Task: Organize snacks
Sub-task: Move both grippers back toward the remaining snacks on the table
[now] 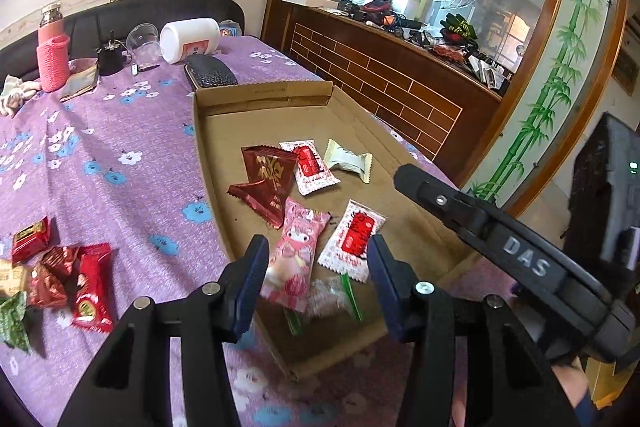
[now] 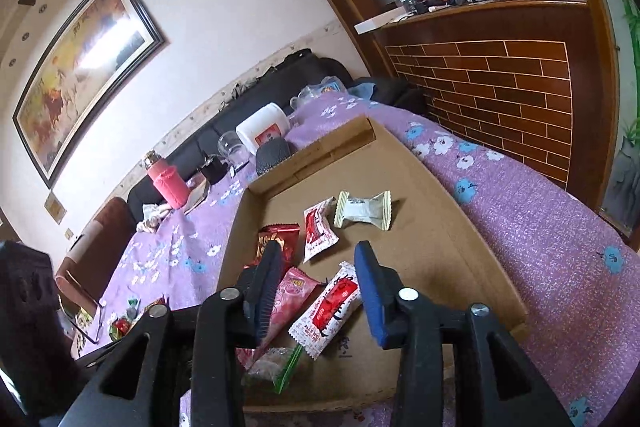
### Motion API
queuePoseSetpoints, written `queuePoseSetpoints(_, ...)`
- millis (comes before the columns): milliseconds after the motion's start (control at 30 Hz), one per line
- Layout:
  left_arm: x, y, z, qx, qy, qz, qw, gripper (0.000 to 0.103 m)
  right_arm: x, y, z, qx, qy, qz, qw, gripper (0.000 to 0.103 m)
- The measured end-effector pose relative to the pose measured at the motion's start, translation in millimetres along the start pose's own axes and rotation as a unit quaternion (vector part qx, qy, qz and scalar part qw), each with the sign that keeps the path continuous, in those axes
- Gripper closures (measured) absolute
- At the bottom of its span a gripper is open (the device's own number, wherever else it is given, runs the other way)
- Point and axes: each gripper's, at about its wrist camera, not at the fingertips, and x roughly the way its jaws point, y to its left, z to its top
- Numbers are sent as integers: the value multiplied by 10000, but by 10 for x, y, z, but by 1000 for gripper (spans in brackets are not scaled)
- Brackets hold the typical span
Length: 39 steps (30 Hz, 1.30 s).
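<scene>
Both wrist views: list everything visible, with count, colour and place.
cardboard tray: one, brown, on purple floral cloth
snacks in tray: six; dark red, two red-white, cream, pink, clear-green
loose snacks: several, red and green, on cloth, left of tray
white jar, pink bottle, clear cup, black case: far end of table
left gripper: open, over tray
right gripper: open, over tray

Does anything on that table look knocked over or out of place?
Yes: the white jar lies tipped on its side at the table's far end. Several snacks also sit loose on the cloth, outside the cardboard tray.
</scene>
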Motion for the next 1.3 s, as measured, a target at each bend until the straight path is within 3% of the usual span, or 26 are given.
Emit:
queuePoseSetpoints(200,-259,26,-82,42,63,13,10000,52,-140,65,-60,-51,-1,-84,10000,55)
queuePoseSetpoints(467,-728,290,-144,-42,-205,133,9997,51,-241,455,-245,-553,246,98,9981,55)
queuePoseSetpoints(900,-1575,1250,-327,-698,-824,838,9906,45,-171,1399,-729,-1854,714,524,9787,46)
queuePoseSetpoints(1167,-1768,1866,-461,-999,-688,1415,9825,45,-28,1656,-1071,-2345,1108,831,9622,43)
queuePoseSetpoints(1300,-1840,2290,-426,-1277,-505,1475,9795,45,79,1693,-1213,-2425,1316,924,9567,43)
